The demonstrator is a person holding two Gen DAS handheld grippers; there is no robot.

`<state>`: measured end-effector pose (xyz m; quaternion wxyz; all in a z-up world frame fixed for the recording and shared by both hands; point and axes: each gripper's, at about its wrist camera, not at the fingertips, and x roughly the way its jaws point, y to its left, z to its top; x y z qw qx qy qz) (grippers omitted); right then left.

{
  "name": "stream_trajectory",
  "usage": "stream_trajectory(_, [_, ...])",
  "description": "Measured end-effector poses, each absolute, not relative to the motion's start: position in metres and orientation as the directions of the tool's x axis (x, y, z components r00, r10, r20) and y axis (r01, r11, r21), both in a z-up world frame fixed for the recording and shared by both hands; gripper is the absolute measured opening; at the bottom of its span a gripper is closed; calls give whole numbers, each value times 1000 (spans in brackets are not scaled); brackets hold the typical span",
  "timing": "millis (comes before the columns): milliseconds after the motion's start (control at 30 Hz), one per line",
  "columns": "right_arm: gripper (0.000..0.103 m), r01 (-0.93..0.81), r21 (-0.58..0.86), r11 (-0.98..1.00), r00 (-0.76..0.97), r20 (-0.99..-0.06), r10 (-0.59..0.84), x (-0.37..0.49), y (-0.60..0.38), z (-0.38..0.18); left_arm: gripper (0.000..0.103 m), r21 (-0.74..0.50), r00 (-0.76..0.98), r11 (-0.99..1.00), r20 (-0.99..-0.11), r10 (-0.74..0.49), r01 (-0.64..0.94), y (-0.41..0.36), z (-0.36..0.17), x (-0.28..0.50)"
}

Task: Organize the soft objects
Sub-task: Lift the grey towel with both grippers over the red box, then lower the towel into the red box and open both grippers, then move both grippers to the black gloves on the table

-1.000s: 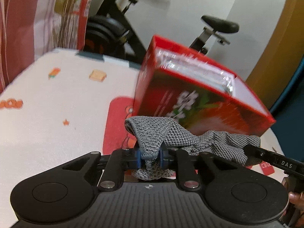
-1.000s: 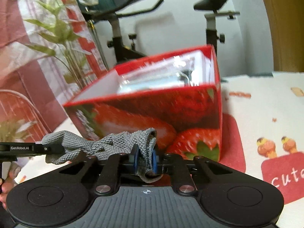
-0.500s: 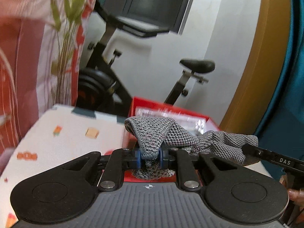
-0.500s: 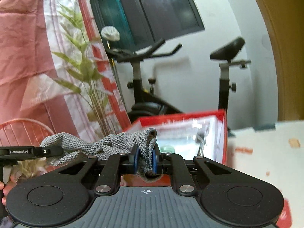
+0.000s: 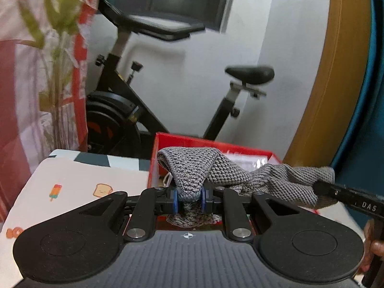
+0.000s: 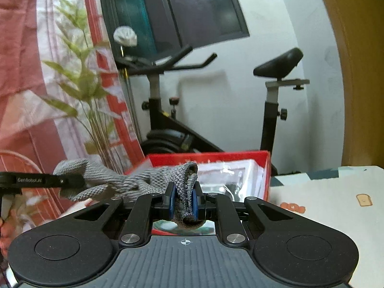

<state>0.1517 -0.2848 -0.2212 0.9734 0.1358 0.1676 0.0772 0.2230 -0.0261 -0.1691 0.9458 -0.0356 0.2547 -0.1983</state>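
Note:
A grey knitted cloth (image 5: 225,172) hangs stretched between both grippers, above the near side of an open red box (image 5: 216,145). My left gripper (image 5: 189,200) is shut on one end of the cloth. My right gripper (image 6: 183,202) is shut on the other end, bunched between its blue pads (image 6: 171,200). In the right wrist view the grey knitted cloth (image 6: 115,183) runs left to the other gripper's black finger. The red box (image 6: 211,159) holds clear plastic-wrapped items; its lower walls are hidden behind the grippers.
The box stands on a table with a white patterned tablecloth (image 5: 79,180). Behind it are a black exercise bike (image 6: 172,124), a green plant (image 6: 81,91) and red-and-white curtains (image 5: 21,91). A person's fingers (image 5: 376,247) show at the right edge.
Both grippers have risen with the cloth held taut between them. The red box has dropped low in both views, and its open top now shows from above.

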Motion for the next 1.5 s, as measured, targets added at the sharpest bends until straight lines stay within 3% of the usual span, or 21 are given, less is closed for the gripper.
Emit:
stream_trajectory(300, [13,-104,187,977,862,-472,182,208,-275,-246,18,-104,669,908,-643,-374,407,-64,-206,281])
stream_trajectory(633, [14,-62,199,978,832,-531,161,234,-274,-261,18,-81,619,909,-708,-341,408,-85,-230,322])
stream_trajectory(867, [31,-35,181,983,839,-530,127,226,-275,-258,19,-96,616,910,-707,-347,403,-84,-238,326])
stream_trajectory(933, [33,-22,169,985,848,-519,108,222,-276,-253,30,-118,613,900,-694,-378,420,-81,-234,323])
stream_trajectory(1000, [43,-9,151,988,858,-507,85,217,-275,-248,54,-118,623,889,-673,-399,442,-78,-228,317])
stream_trajectory(1067, [55,14,126,992,870,-490,50,210,-274,-241,62,-103,639,886,-655,-403,453,-77,-221,310])
stream_trajectory(1167, [59,37,107,994,886,-463,17,199,-275,-231,66,-86,668,882,-621,-411,463,-72,-209,297])
stream_trajectory(1333, [74,45,112,993,912,-411,5,176,-273,-215,86,-83,712,884,-561,-423,460,-60,-188,274])
stream_trajectory(1433, [95,38,131,991,930,-368,13,158,-269,-209,95,-79,741,888,-521,-424,453,-50,-177,255])
stream_trajectory(1500, [98,32,135,990,937,-349,18,148,-265,-208,98,-82,751,891,-506,-423,446,-45,-173,244])
